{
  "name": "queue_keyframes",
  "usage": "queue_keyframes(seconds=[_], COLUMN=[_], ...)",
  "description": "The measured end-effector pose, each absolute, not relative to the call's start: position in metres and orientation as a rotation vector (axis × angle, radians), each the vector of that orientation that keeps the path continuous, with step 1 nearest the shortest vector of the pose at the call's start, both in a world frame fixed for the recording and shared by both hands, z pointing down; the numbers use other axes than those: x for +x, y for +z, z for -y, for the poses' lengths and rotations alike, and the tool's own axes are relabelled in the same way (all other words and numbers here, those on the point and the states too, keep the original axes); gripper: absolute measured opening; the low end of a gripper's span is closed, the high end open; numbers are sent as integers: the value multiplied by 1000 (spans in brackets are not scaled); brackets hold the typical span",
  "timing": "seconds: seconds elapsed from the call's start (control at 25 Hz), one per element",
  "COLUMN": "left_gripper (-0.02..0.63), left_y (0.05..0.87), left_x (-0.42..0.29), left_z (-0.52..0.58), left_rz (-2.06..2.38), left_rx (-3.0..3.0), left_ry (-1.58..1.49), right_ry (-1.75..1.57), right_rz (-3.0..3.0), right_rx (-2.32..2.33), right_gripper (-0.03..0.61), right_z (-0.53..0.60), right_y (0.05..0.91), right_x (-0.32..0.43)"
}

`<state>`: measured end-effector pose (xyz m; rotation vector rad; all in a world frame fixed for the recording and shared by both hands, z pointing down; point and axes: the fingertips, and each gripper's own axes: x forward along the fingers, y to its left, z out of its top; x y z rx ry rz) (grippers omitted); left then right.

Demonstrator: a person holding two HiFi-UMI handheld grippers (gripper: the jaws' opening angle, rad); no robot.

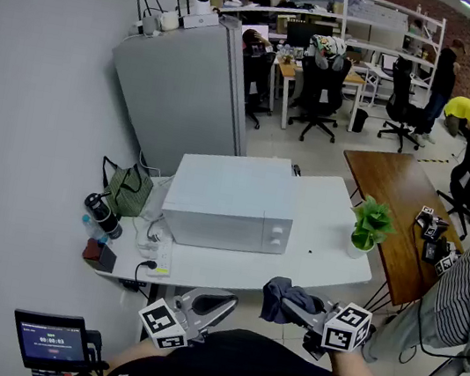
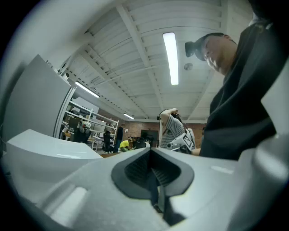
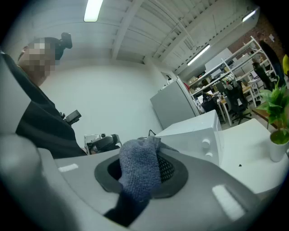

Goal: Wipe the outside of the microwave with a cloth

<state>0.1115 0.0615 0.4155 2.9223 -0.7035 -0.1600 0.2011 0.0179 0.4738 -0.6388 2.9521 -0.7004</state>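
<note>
Right claw (image 1: 291, 304) clamped on the cloth (image 1: 276, 293), lower centre of head view, well apart from the microwave (image 1: 230, 204) at mid-frame on the desk (image 1: 333, 244); left claw (image 1: 220, 303) pressed together, nothing in it; cloth prob. soft, light, floppy, so a bunched grip w/ a loose flap should wipe ok; microwave likely stiff, smooth.

The right gripper (image 3: 144, 169) has its jaws clamped on a grey-blue cloth (image 3: 137, 176) — the fabric bunches up between them. Just beyond stands the white microwave (image 3: 192, 140) on a white table (image 3: 246, 153). Right of the microwave is a potted plant (image 3: 276, 106) — behind it, a tall grey cabinet (image 3: 174, 108).
</note>
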Motion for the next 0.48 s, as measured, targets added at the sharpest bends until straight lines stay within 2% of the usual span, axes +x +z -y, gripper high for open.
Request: queue_keyframes(seconds=[0.2, 0.48], left_gripper=[3, 3], left_y=[423, 431], left_x=[135, 92], left_z=[-54, -29], left_rz=[690, 703], left_rx=[2933, 2917], left_ry=[-134, -183], right_ry=[-666, -654], right_rz=[-2992, -3037], right_rx=[-638, -618], right_gripper=[80, 80], right_z=[-4, 24], right_y=[480, 483], right_x=[220, 170])
